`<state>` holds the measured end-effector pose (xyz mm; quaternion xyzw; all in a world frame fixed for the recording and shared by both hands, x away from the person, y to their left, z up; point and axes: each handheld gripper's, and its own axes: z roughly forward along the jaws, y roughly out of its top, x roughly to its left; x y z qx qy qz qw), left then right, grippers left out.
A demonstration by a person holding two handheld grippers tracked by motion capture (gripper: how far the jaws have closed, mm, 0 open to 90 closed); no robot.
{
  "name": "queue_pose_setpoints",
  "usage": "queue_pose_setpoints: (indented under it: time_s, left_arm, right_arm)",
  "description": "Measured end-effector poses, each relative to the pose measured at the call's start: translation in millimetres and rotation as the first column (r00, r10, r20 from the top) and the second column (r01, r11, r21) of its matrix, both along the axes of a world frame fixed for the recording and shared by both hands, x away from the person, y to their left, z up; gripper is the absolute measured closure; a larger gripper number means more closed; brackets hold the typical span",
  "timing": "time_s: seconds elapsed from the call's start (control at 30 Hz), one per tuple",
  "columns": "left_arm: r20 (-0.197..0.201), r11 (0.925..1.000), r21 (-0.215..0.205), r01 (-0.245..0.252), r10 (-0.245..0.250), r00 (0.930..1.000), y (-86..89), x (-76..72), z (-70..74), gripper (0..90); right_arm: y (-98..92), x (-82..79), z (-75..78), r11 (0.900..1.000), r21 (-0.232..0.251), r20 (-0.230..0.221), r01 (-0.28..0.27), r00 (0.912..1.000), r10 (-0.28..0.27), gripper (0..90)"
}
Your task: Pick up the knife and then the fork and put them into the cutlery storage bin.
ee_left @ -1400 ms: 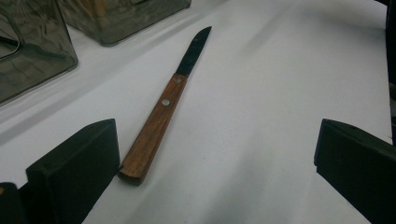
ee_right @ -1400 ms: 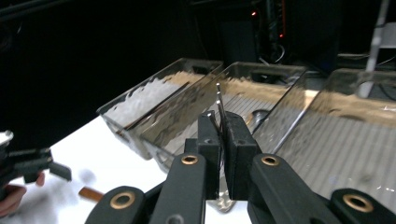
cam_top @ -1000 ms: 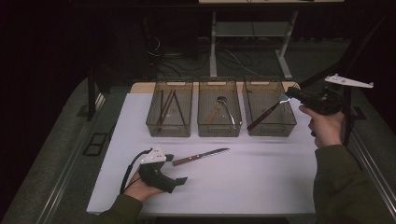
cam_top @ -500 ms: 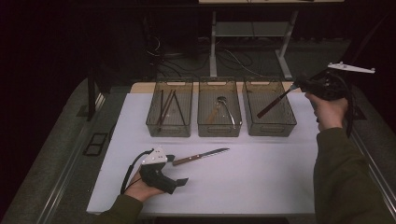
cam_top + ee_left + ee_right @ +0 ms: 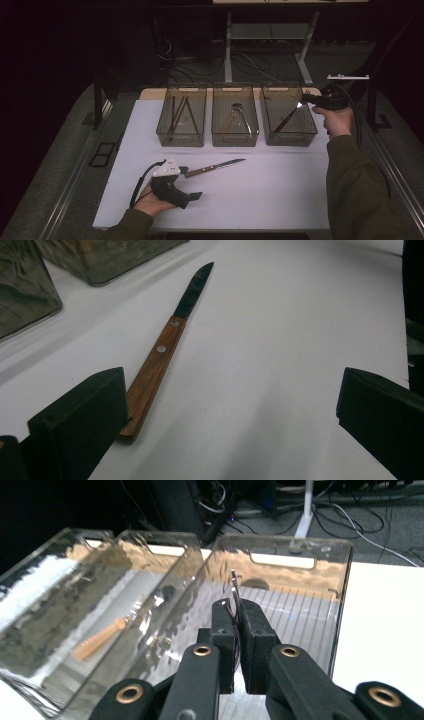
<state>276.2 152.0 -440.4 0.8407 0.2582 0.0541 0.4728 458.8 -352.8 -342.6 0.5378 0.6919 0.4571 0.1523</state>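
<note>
The right tongs are clamped almost fully closed on a thin utensil. In the right gripper view its metal end stands up between the 2 pads. In the high view its dark, slender body slants down and toward the middle bin from the tongs into the right bin, the outermost of 3 clear bins in a row. What kind of utensil it is cannot be read at this size.

The relation that governs the next move is utensil to right bin. The utensil's long axis runs diagonally, with the gripped end at the bin's far right rim and the free end low inside the walls, toward the front left. Judged from this, the piece is already within the bin's opening, and release calls for no more than lowering the gripped end and parting the pads.

The left tongs rest on the white tabletop, in front of the row and well apart from the right bin, with the pads spread wide and nothing between them. A knife with a wooden handle lies on the tabletop. Its handle end is just beside the left pad and its blade points away toward the middle bin. The left hand is the nearer one to the knife.
</note>
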Motion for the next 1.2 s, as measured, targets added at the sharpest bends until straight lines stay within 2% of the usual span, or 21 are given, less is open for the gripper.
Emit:
queue_pose_setpoints:
  time_s: [0.07,0.13,0.17,0.23,0.27,0.33,0.4,0.43,0.5,0.63,0.73,0.93,1.1,1.2]
  left_arm:
    - [0.000,1.0000,0.002,0.003,-0.003,1.0000,-0.3,0.0,0.0,0.0]
    - [-0.001,1.0000,0.002,0.006,-0.006,1.0000,-0.5,-0.1,-0.1,0.0]
    - [-0.002,1.0000,0.003,0.008,-0.008,1.0000,-0.6,-0.1,-0.2,0.0]
    - [-0.002,0.9999,0.005,0.009,-0.009,1.0000,-0.8,-0.1,-0.4,0.0]
    - [-0.002,0.9999,0.005,0.010,-0.010,1.0000,-0.8,0.0,-0.4,0.0]
    - [-0.001,0.9999,0.005,0.010,-0.010,0.9999,-0.9,-0.1,-0.4,0.0]
    - [0.000,0.9999,0.006,0.012,-0.012,0.9999,-0.7,-0.1,-0.3,0.0]
    - [0.000,0.9999,0.006,0.012,-0.012,0.9999,-0.6,-0.1,-0.3,0.0]
    - [0.001,0.9999,0.006,0.014,-0.014,0.9999,-0.6,-0.1,-0.3,0.0]
    - [0.002,0.9999,0.007,0.013,-0.013,0.9999,-0.9,-0.4,-0.3,0.0]
    - [0.003,0.9999,0.008,0.012,-0.012,0.9999,-0.8,-0.4,-0.2,0.0]
    - [0.003,0.9999,0.009,0.009,-0.009,1.0000,-0.8,-0.2,-0.5,0.0]
    - [0.005,0.9999,0.012,0.008,-0.008,1.0000,-0.7,-0.3,-0.3,0.0]
    - [0.004,0.9999,0.012,0.006,-0.006,1.0000,-0.8,-0.3,-0.5,0.0]
  right_arm:
    - [0.7,2.9,-5.2,1.000,-0.019,-0.010,0.008,0.9999,-0.008,85.8]
    - [0.0,5.6,-11.0,1.000,-0.015,-0.019,0.014,0.9997,-0.015,82.2]
    - [0.1,7.1,-14.2,0.999,-0.030,-0.029,0.019,0.9994,-0.020,79.8]
    - [2.1,10.3,-20.7,0.996,-0.088,-0.051,0.020,0.9984,-0.025,76.1]
    - [3.2,11.6,-23.7,0.993,-0.114,-0.058,0.022,0.9979,-0.029,70.9]
    - [4.8,13.7,-28.8,0.987,-0.157,-0.058,0.037,0.9973,-0.046,54.9]
    - [5.7,13.6,-31.5,0.973,-0.213,-0.033,0.088,0.9948,-0.097,37.8]
    - [4.9,13.2,-32.0,0.967,-0.229,-0.021,0.114,0.9923,-0.122,32.9]
    - [2.7,12.6,-32.6,0.962,-0.237,-0.010,0.139,0.9893,-0.145,26.1]
    - [1.7,9.5,-31.3,0.963,-0.228,0.012,0.145,0.9892,-0.146,22.6]
    - [0.7,5.9,-29.8,0.970,-0.203,0.016,0.135,0.9908,-0.135,22.3]
    - [6.2,-6.2,-27.5,0.981,-0.178,0.027,0.077,0.9969,-0.073,21.1]
    - [14.4,-19.6,-24.7,0.986,-0.165,0.040,0.017,0.9991,-0.011,19.1]
    - [19.9,-27.9,-24.1,0.986,-0.167,0.050,-0.011,0.9985,0.019,18.8]
